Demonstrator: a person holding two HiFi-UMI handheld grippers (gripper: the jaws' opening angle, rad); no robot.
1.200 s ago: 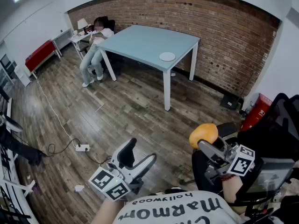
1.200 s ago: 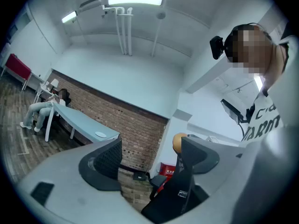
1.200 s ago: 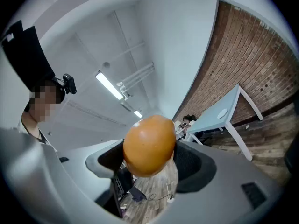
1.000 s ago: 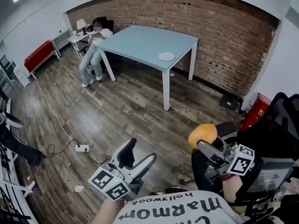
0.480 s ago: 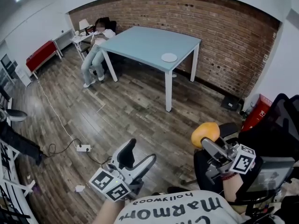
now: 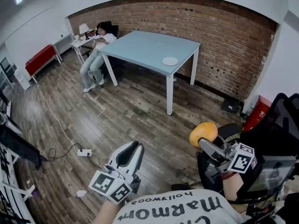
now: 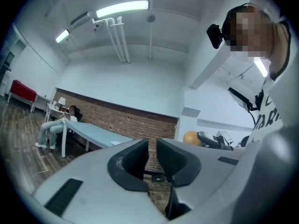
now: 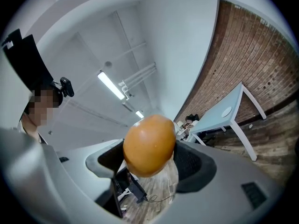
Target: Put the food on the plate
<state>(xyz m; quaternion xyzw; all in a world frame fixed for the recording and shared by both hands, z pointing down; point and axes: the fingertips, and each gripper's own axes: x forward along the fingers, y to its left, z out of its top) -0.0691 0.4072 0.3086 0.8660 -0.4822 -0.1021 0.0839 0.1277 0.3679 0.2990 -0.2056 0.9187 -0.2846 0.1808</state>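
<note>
Currently the food, a round orange piece that looks like a fruit or a bun, is clamped between the jaws of the right gripper, held up in the air low at the right of the head view. The right gripper view shows the padded jaws pressing on both of its sides. The plate, small and white, sits on a pale blue table near the table's front right corner, close to the edge above one leg. It is well apart from the food, across a stretch of wooden floor, and it looks bare, though it is too small to be sure. The left gripper hangs low at the left; its jaws have just been closing and now stand at a narrow gap with nothing between them. A seated person is at the table's far left end, and a brick wall runs behind. Judging by this, the food has been picked up; carrying it to the table and setting it on the plate is not yet done.
</note>
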